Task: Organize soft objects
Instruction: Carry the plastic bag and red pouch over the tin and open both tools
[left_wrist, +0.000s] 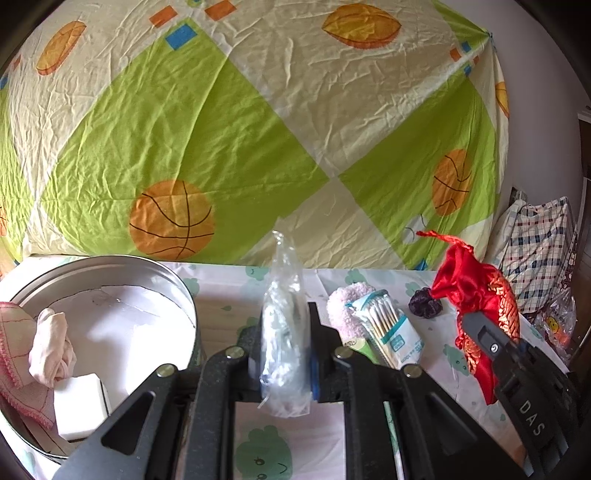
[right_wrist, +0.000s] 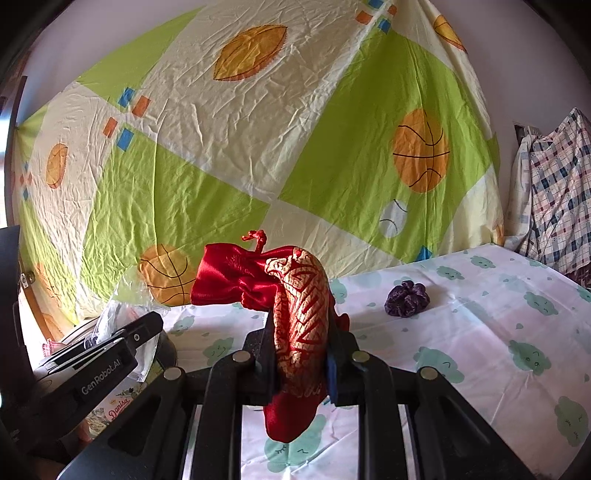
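Left gripper (left_wrist: 284, 332) is clamped on a clear crinkled plastic bag of small white pieces (left_wrist: 282, 332), which stands upright between its black fingers above the table. Right gripper (right_wrist: 301, 350) is closed on a red satin drawstring pouch with gold embroidery (right_wrist: 295, 314), the pouch's mouth flopping to the left and its bottom hanging below the fingers.

Only the left wrist view shows the round silver metal tin (left_wrist: 177, 280) at the left, touching nothing held; inside it lie a pale pink crumpled cloth (left_wrist: 51, 347), a white rectangular sponge block (left_wrist: 79, 406) and a pink-edged checked cloth (left_wrist: 14, 354). That view alone also shows a fluffy pink sock (left_wrist: 341, 310) with a clear packet of cotton swabs (left_wrist: 388, 328) lying over it, just right of the held bag.

Both views show the dark purple velvet scrunchie (right_wrist: 406, 293) resting alone on the white tablecloth with green cloud faces (right_wrist: 498, 314). The right wrist view shows it well apart from the pouch, with bare cloth around it.

A green and cream bedsheet printed with orange balls (right_wrist: 240, 166) hangs behind the table in both views.
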